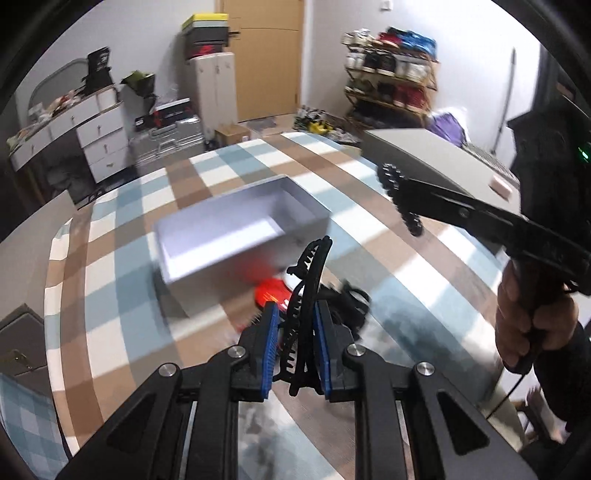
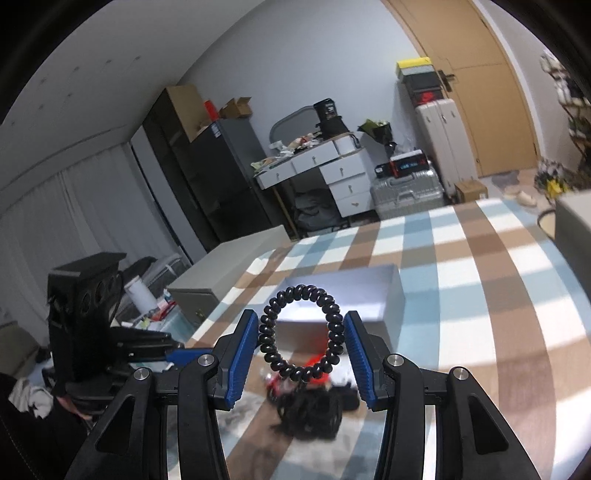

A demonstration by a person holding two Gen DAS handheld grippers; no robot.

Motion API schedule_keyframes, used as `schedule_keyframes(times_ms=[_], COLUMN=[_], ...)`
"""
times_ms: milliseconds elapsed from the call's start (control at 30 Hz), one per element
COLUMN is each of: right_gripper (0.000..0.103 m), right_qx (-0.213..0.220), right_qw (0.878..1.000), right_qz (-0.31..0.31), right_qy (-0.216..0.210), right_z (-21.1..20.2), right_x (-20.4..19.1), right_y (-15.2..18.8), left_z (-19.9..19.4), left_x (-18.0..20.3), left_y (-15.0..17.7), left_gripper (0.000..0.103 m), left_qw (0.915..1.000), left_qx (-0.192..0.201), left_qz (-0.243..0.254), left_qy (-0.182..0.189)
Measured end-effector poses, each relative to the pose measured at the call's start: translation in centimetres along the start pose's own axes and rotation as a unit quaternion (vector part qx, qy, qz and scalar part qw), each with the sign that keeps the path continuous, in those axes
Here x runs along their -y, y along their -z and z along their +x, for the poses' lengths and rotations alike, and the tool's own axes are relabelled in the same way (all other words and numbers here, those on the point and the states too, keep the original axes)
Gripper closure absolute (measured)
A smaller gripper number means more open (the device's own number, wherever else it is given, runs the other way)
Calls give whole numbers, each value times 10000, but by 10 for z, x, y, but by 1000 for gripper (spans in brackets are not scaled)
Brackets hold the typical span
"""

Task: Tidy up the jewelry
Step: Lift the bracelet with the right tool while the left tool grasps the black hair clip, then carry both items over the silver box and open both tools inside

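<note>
The left gripper was pinching a black hair claw clip between its blue pads, the clip's curved toothed arms sticking up past the fingertips. The right gripper held a black spiral hair tie, the coiled ring upright with its sides against the blue pads; in the left wrist view the same gripper reached in from the right, held by a hand, with the tie showing as black coils at its tip.

Just beyond both grippers, a blurred heap of hair accessories lay on the worktop: dark tangled pieces and something red. What each piece was could not be told through the blur.

Behind the heap stood an open, pale grey rectangular box. Its white inside looked bare as far as could be seen. The red item lay just beside its near wall.

The worktop wore a checked cloth of pale blue, brown and white. A second grey box or lid sat near its far right edge.

Farther off, the room showed a white desk with drawers, cluttered on top, silver suitcases, stacked boxes, a wooden door, a shoe rack and a tall dark cabinet.
</note>
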State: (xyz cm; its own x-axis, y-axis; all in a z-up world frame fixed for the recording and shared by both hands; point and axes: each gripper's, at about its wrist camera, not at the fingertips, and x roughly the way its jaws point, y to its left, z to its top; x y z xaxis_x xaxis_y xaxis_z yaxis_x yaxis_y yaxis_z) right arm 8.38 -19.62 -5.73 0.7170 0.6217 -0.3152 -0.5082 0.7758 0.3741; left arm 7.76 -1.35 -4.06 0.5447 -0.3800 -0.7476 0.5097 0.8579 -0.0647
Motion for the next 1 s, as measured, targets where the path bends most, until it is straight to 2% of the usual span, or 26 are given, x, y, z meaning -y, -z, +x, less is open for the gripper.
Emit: schedule_keyframes(times_ms=[267,500,1000], right_gripper=[56,56,56], right_qx=[-111,-456,-1136], right_qw=[9995,9986,9934], right_qz=[-280,-272,-141], right_qy=[-77,-11,105], right_z=[35,72,124], right_x=[-1,13,38], right_y=[-35,-50,-41], left_z=[18,39,73], left_x=[-29,-41,-47], left_y=[-29,-49,-60], left_gripper=[89,89,89], left_qw=[9998,9995,9965], left_qx=[-56,-192,-701], left_qz=[29,202,446], left_qy=[-193,-123,3])
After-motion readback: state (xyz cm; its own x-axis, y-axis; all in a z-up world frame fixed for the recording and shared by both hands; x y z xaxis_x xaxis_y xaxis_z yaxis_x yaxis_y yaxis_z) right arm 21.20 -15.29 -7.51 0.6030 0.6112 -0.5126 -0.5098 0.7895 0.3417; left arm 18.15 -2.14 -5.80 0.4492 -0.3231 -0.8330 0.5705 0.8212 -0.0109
